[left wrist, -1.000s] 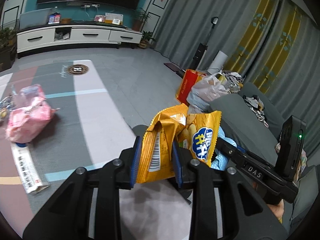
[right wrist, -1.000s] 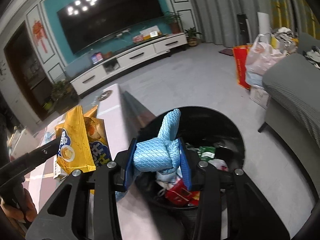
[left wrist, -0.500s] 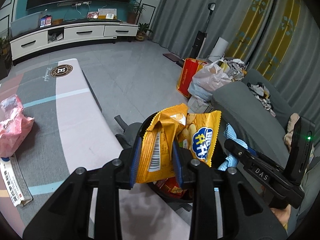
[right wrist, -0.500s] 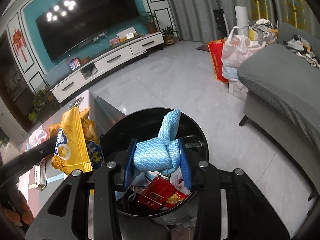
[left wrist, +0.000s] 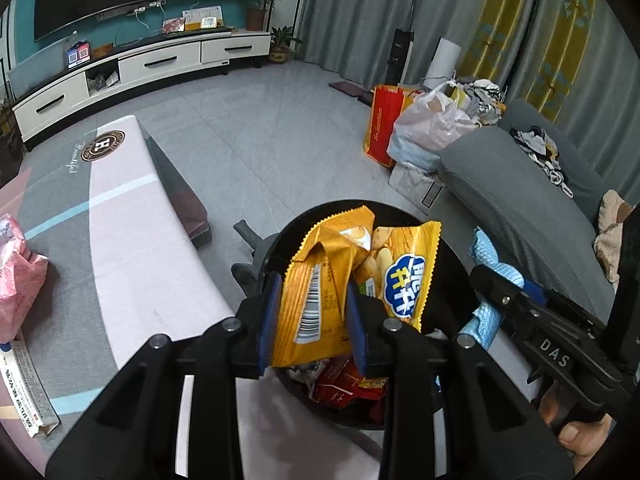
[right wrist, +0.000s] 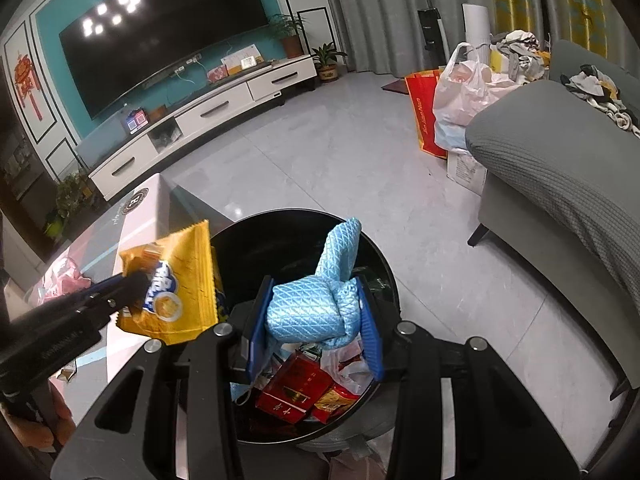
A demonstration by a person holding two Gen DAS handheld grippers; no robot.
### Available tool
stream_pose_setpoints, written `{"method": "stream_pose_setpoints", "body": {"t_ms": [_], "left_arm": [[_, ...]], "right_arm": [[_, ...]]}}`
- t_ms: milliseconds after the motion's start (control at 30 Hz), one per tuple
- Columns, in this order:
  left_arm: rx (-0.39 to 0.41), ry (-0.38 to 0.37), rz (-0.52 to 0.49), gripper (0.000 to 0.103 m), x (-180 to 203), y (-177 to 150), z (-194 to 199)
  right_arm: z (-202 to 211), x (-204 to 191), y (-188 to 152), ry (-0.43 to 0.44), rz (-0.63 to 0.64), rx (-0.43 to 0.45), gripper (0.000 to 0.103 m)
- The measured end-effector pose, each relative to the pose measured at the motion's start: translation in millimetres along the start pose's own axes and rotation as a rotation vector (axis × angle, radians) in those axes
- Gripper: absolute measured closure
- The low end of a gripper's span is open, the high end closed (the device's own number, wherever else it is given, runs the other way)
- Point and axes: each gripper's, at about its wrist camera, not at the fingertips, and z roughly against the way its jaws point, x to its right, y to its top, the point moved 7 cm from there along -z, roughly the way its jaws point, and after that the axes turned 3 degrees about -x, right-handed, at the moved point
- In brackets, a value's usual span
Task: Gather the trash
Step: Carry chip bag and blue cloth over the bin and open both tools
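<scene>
The left tool [left wrist: 312, 320] pinches a crinkled, glossy yellow chip bag [left wrist: 320, 288] between its blue pads, though its jaws have just been easing apart. The bag hangs over the round black trash bin [right wrist: 384, 264] beside the tabletop [left wrist: 132, 240] edge. The right tool [right wrist: 314, 322] clamps a bunched blue waffle-textured cloth [right wrist: 312, 308] above the bin's red cartons [right wrist: 296, 388].

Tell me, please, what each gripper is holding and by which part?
The left gripper pinches the yellow chip bag by its folded barcode side; the right gripper clamps the bunched middle of the blue cloth.
</scene>
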Motion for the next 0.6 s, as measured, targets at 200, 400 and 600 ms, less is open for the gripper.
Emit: {"method": "stream_pose_setpoints", "body": {"t_ms": [200, 400, 600], "left_arm": [[-0.028, 0.007, -0.003, 0.07, 2, -2, -12], [-0.049, 0.03, -0.018, 0.068, 4, -2, -21], [-0.076, 0.051, -0.033, 0.067, 5, -6, -30]], "right_arm": [[-7, 4, 1, -0.007, -0.001, -0.014, 0.063], [-12, 1, -1, -0.01, 0.013, -0.036, 0.063], [-18, -1, -4, -0.024, 0.027, -0.057, 0.063]]}}
